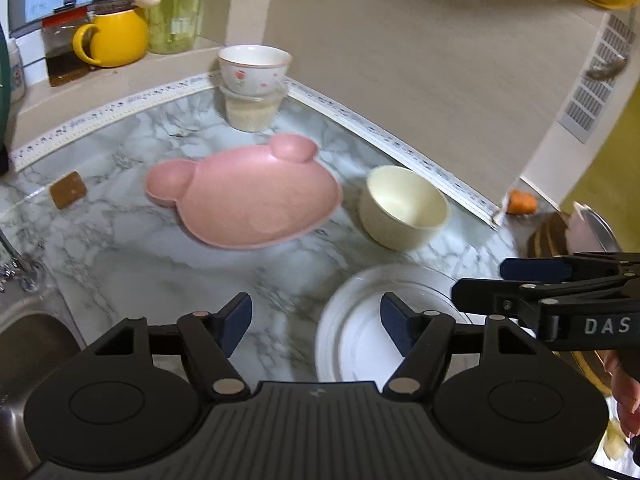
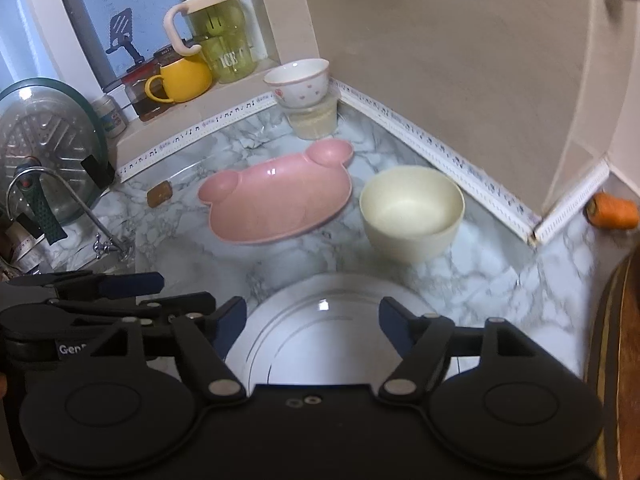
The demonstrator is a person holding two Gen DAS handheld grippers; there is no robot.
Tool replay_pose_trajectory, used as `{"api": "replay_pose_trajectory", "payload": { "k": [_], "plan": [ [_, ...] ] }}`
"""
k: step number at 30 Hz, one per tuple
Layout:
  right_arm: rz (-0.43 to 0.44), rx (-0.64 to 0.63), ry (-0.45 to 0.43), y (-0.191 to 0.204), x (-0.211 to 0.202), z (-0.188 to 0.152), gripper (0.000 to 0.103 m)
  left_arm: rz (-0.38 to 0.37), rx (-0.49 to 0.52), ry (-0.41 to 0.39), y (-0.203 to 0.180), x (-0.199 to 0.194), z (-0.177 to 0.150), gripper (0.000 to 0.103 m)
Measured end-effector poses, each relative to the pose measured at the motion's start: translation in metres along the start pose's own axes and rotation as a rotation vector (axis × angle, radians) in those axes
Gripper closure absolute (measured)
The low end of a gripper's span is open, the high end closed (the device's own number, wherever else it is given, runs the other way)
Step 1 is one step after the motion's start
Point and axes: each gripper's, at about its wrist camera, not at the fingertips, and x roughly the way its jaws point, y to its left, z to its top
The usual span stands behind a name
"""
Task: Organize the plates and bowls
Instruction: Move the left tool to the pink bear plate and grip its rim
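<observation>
Seemingly white plate (image 2: 316,344) beneath right hand-held gripper (image 2: 313,320).

Above the round white plate (image 2: 316,344) on the marble table (image 2: 500,276), the right gripper (image 2: 312,320) spreads its fingers wide (empty), pink bear-shaped plate (image 2: 276,204) and cream bowl (image 2: 412,216) beyond.

Marble counter (image 2: 280,264): pink bear plate (image 2: 276,204), cream bowl (image 2: 412,212), white plate (image 2: 320,336), clear tub (image 2: 314,120), brown sponge (image 2: 159,194).
</observation>
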Motion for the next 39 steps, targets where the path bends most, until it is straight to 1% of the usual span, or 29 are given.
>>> {"api": "replay_pose_trajectory", "payload": {
  "k": [1, 3, 6, 8, 14, 16, 19, 23, 26, 29, 31, 34, 35, 39],
  "plan": [
    [0.0, -0.006, 0.0, 0.001, 0.002, 0.005, 0.022, 0.011, -0.009, 0.0, 0.003, 0.001, 0.005, 0.029],
    [0.003, -0.011, -0.002, 0.001, 0.008, 0.015, 0.019, 0.024, -0.034, -0.005, 0.011, 0.002, 0.014, 0.026],
    [0.0, -0.014, -0.004, 0.001, 0.018, 0.03, 0.014, 0.027, -0.08, -0.02, 0.026, 0.005, 0.031, 0.025],
    [-0.001, -0.015, -0.006, 0.001, 0.025, 0.041, 0.007, 0.045, -0.11, -0.035, 0.035, 0.007, 0.041, 0.025],
    [-0.009, -0.035, 0.0, 0.003, 0.053, 0.072, 0.002, 0.089, -0.184, -0.111, 0.061, 0.016, 0.066, 0.022],
    [-0.028, -0.04, -0.009, 0.003, 0.063, 0.082, 0.001, 0.101, -0.198, -0.116, 0.068, 0.021, 0.075, 0.022],
    [-0.041, -0.03, -0.006, -0.002, 0.08, 0.098, 0.0, 0.112, -0.205, -0.097, 0.076, 0.033, 0.087, 0.022],
    [-0.079, -0.001, 0.05, -0.011, 0.111, 0.118, 0.0, 0.145, -0.194, -0.044, 0.085, 0.054, 0.096, 0.022],
    [-0.078, 0.033, 0.077, -0.019, 0.132, 0.126, 0.001, 0.165, -0.211, 0.003, 0.093, 0.072, 0.098, 0.022],
    [-0.06, 0.078, 0.112, -0.024, 0.149, 0.131, 0.004, 0.197, -0.226, 0.028, 0.099, 0.087, 0.097, 0.022],
    [-0.05, 0.095, 0.141, -0.026, 0.162, 0.135, 0.006, 0.19, -0.227, 0.055, 0.103, 0.099, 0.096, 0.022],
    [-0.038, 0.107, 0.178, -0.029, 0.179, 0.138, 0.012, 0.18, -0.23, 0.083, 0.106, 0.112, 0.094, 0.022],
    [-0.033, 0.109, 0.189, -0.03, 0.185, 0.138, 0.016, 0.179, -0.23, 0.091, 0.107, 0.116, 0.093, 0.022],
    [-0.037, 0.1, 0.22, -0.031, 0.201, 0.14, 0.024, 0.166, -0.227, 0.114, 0.107, 0.128, 0.091, 0.022]
  ]
}}
